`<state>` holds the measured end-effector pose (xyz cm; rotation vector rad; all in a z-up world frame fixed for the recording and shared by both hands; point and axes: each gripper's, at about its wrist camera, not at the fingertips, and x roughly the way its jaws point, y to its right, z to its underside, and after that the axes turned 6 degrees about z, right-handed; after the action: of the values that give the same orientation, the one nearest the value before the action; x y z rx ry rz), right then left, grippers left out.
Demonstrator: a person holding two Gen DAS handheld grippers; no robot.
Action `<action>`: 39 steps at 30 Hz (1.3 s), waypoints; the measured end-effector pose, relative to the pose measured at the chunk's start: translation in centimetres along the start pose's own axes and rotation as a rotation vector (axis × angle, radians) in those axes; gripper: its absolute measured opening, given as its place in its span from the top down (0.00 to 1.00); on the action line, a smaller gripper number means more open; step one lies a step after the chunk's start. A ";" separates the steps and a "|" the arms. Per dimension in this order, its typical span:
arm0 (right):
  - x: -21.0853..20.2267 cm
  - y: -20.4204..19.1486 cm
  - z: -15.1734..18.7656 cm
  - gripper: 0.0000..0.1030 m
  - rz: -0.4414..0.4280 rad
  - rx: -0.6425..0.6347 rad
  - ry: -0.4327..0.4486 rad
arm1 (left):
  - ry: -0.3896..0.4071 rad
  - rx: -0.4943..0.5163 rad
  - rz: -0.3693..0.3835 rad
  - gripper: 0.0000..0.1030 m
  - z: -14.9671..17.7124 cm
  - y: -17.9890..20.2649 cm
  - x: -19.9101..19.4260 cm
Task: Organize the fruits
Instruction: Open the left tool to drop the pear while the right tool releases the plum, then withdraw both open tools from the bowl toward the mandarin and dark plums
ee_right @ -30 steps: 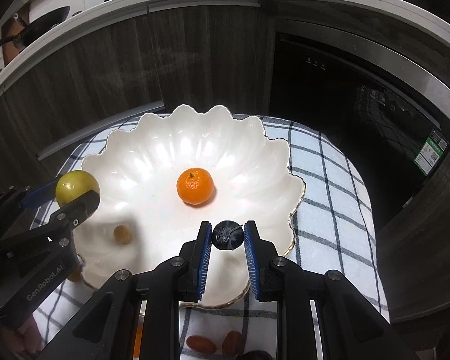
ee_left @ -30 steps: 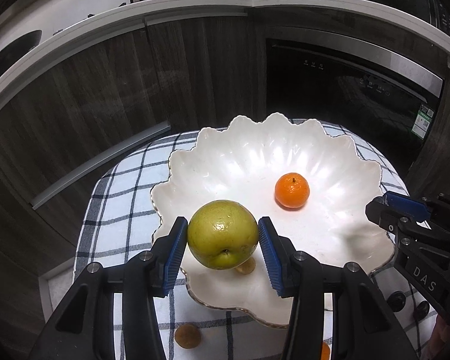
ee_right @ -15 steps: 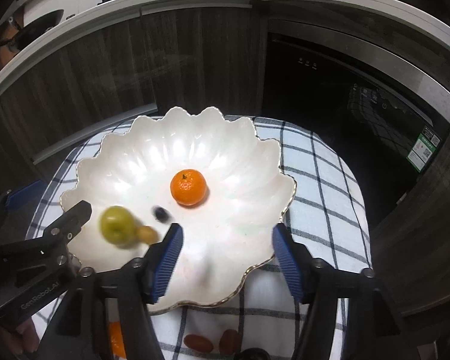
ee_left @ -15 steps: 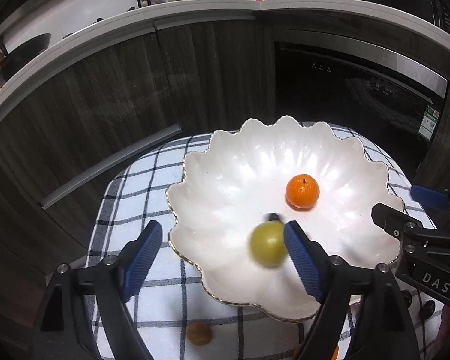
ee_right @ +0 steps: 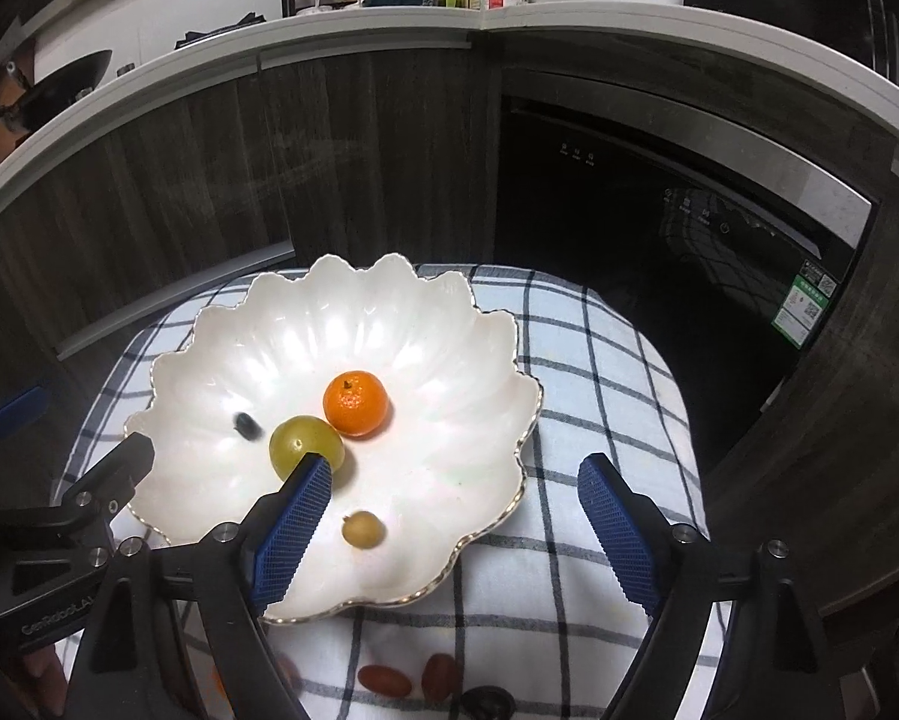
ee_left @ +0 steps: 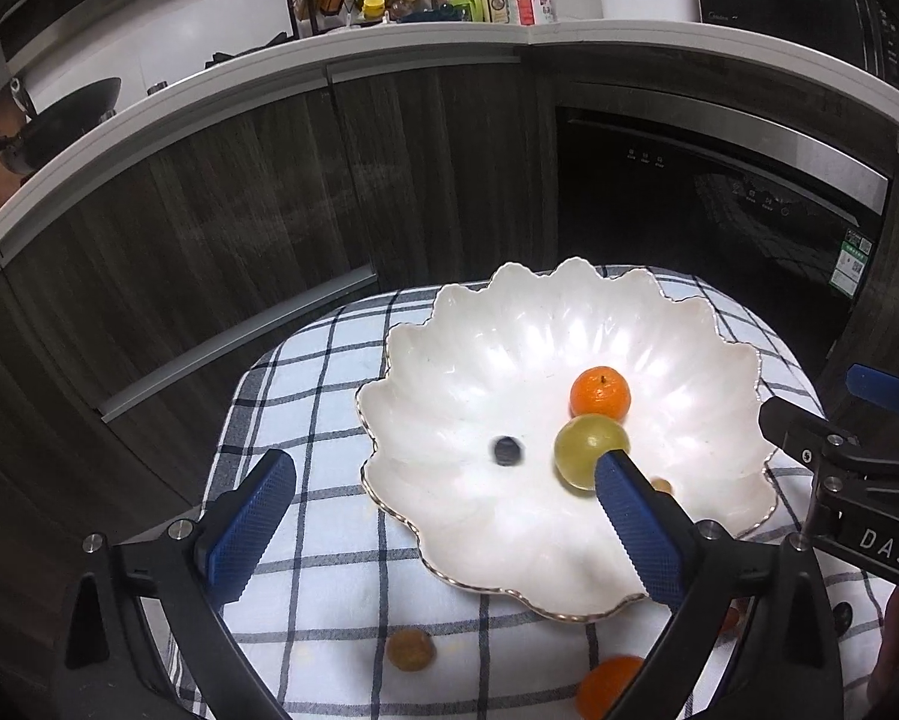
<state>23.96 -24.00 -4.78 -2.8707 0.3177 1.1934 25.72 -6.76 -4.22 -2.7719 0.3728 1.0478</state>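
Four fruits are seen inside the white scalloped bowl (ee_right: pixel 221 360), which is edged in gold and set on a blue-and-white checked cloth (ee_right: pixel 599 372) over the table. An orange mandarin (ee_right: pixel 355 403), glossy and topped with a small dark stem, is placed near the bowl's middle. It is touched by a round yellow-green fruit (ee_right: pixel 305 447) with smooth, slightly translucent skin. A small dark berry (ee_right: pixel 246 425), blurred, is seen well apart toward the bowl's left side, and a small tan fruit (ee_right: pixel 363 530) is seen nearer the bowl's front rim.

Outside the bowl, by the table's front edge, a brown round fruit (ee_left: pixel 411 650), a second mandarin (ee_left: pixel 608 684), two red oblong fruits (ee_right: pixel 410 679) and a dark one (ee_right: pixel 488 703) are left on the cloth.

The left hand-held gripper (ee_left: pixel 443 531) is held over the bowl's front-left rim with its jaws opening and nothing between the blue pads. The right hand-held gripper (ee_right: pixel 455 531) is held over the bowl's front-right rim, its jaws likewise opening, with only the tan fruit below in the gap, untouched
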 end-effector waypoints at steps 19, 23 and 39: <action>-3.2 2.4 1.5 0.17 0.011 0.028 0.025 | 0.020 0.010 0.018 0.01 1.0 1.9 -3.7; -3.7 2.9 2.1 0.17 0.019 0.027 0.029 | 0.022 0.016 0.026 0.01 1.5 2.5 -4.1; -5.2 4.6 5.1 0.17 0.053 0.038 0.020 | 0.028 0.029 0.046 0.01 3.8 4.3 -5.3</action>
<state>15.93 -27.05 -4.44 -2.8606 0.4147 1.1542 18.21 -9.09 -3.76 -2.7679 0.4534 1.0063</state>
